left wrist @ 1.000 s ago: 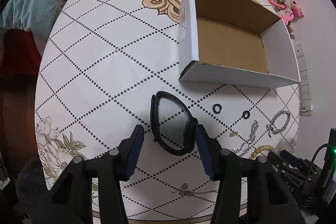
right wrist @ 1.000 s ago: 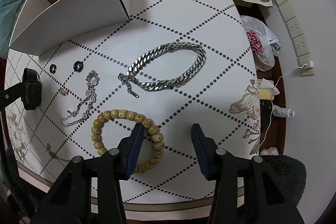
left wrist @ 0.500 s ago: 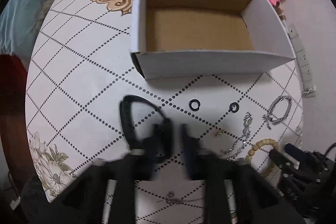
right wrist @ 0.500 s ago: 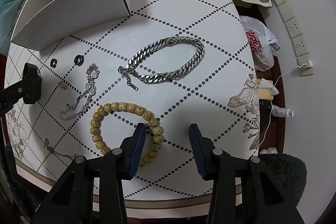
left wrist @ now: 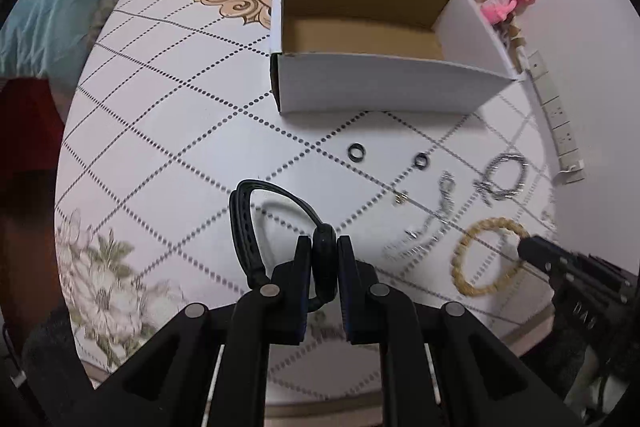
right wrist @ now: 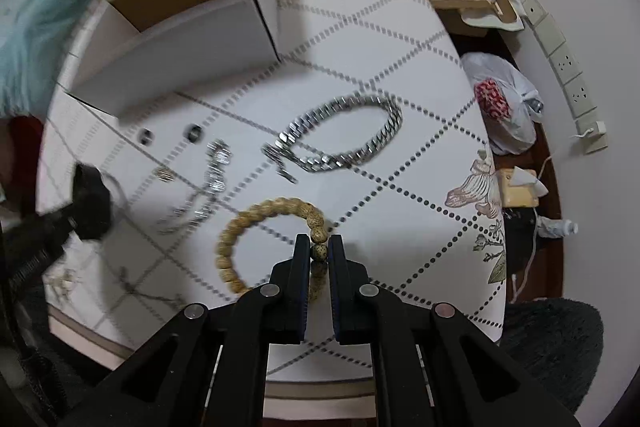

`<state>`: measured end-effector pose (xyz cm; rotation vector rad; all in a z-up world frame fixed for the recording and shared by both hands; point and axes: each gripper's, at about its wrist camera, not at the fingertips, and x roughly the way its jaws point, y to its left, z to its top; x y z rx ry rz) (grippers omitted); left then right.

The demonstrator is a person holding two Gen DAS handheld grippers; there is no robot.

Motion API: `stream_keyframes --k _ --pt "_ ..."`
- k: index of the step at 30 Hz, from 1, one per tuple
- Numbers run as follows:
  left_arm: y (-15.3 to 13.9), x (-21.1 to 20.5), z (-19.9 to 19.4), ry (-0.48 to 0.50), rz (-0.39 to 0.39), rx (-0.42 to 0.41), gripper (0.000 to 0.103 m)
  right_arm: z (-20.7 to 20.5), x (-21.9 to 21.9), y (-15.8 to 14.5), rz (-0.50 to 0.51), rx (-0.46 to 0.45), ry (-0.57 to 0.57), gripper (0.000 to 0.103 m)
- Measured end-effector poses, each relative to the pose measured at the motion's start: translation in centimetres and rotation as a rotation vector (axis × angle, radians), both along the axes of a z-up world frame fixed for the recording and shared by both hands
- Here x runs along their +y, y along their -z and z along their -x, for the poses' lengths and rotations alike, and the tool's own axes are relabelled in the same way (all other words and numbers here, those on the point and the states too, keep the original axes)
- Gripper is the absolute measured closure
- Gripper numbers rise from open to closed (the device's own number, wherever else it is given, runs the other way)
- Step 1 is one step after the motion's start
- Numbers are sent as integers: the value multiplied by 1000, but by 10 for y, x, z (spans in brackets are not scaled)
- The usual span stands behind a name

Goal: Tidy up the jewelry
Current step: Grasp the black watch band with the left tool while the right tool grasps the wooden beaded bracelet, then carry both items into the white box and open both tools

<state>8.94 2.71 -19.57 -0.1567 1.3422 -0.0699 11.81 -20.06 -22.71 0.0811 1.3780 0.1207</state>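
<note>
left gripper point(left wrist: 324, 247): clamped on black band point(left wrist: 256, 223), left of and nearer than box point(left wrist: 384, 87)
rings point(left wrist: 355, 151): just before box front
right gripper point(right wrist: 319, 247): pinching bead bracelet point(right wrist: 256, 239), right of and nearer than box

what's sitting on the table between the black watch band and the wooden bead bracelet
In the left wrist view, between the black watch band and wooden bead bracelet lie a thin silver chain bracelet and a small gold piece.

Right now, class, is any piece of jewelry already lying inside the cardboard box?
No: in the left wrist view the cardboard box shows only its bare brown floor.
</note>
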Motion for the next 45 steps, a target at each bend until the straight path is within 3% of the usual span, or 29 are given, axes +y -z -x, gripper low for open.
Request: stream_keyframes --k 8,14,19,26,36,37,39,40,41,43,45 --pt "-68 10 9 1 93 -114 93 -4 8 -63 -111 -104 -37 94" --pt "-118 -4 -29 32 135 -212 93 -30 15 -116 -161 -197 -88 94" --pt "-137 -8 -71 59 103 -264 93 -73 22 -148 -202 -260 -95 94" --pt "-127 1 -123 46 131 -235 93 -135 37 -142 -229 -244 -101 94" --pt "-90 11 -173 -9 249 -82 91 -194 51 -93 -277 -90 -141 94" --pt "-89 12 -175 -16 249 -73 87 -197 53 -89 -276 -75 -144 94" --pt "-87 15 -178 -35 220 -69 53 -203 55 -77 -302 -20 -157 93" --pt "-87 18 -178 -45 213 -76 26 -205 55 -71 -323 6 -163 93" --pt "-88 21 -177 -60 205 -87 15 -206 55 -68 -331 22 -164 92" --pt "-89 29 -176 -79 179 -98 15 -206 53 -66 -319 23 -157 76" --pt "-90 35 -172 -96 130 -110 14 -203 47 -67 -298 1 -148 47"
